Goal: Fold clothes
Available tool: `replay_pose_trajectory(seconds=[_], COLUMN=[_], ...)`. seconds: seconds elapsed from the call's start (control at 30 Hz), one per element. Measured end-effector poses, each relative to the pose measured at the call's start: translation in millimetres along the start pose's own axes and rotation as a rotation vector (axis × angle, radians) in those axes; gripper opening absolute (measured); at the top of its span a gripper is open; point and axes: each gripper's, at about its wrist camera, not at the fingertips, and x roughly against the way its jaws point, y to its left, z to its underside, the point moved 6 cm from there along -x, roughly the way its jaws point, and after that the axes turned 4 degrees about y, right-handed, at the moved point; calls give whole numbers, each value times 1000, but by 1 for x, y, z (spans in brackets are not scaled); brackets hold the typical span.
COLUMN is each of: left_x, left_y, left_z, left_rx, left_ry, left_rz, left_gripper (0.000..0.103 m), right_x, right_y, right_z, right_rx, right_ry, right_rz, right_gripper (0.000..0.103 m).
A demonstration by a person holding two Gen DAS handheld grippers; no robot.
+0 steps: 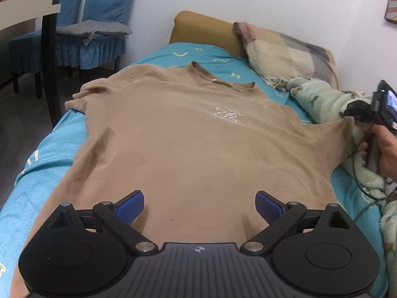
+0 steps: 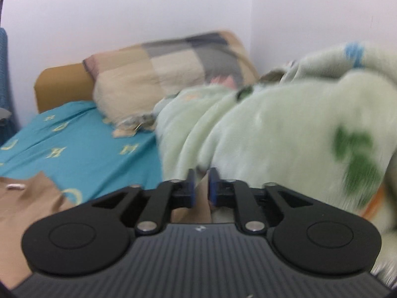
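A tan T-shirt [image 1: 188,144] with a small white chest print lies face up on the bed, collar toward the far end. My left gripper [image 1: 199,198] hovers over the shirt's near hem, open, with nothing between its blue pads [image 1: 131,207]. At the right edge a hand holds my right gripper [image 1: 346,115]. The shirt's right sleeve [image 1: 332,134] rises in a taut peak to its tip. In the right wrist view, which is blurred, my right gripper [image 2: 201,176] has its jaws close together, with tan sleeve fabric [image 2: 203,198] filling the narrow gap.
The bed has a teal sheet [image 1: 49,154] and a mustard headboard [image 1: 198,29]. A checked pillow [image 1: 280,52] and a pale green fleece blanket [image 2: 285,129] crowd the right side. Blue-covered chairs [image 1: 86,37] and a dark table leg [image 1: 49,49] stand to the left of the bed.
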Motion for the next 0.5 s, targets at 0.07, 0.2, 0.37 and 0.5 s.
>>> replay_pose_trajectory(seconds=[0.07,0.2,0.37,0.5], left_x=[-1,3,20,42], left_y=[-1,-11,-34,-49], left_z=[-1,2,10,16], left_rx=[-3,-41,-126,-162], left_ry=[1,-8,-25,-36], left_rz=[-3,5,42,74], left_gripper=[97,97,96,95], right_x=[15,80,198,294], right_y=[0,6,3,2], right_z=[8,29,70,113], right_rx=[-25,-49,-112,-151], right_ry=[21,18,32,59], right_rz=[-41,-118,-208,-258], right_gripper=[65,82,82,82])
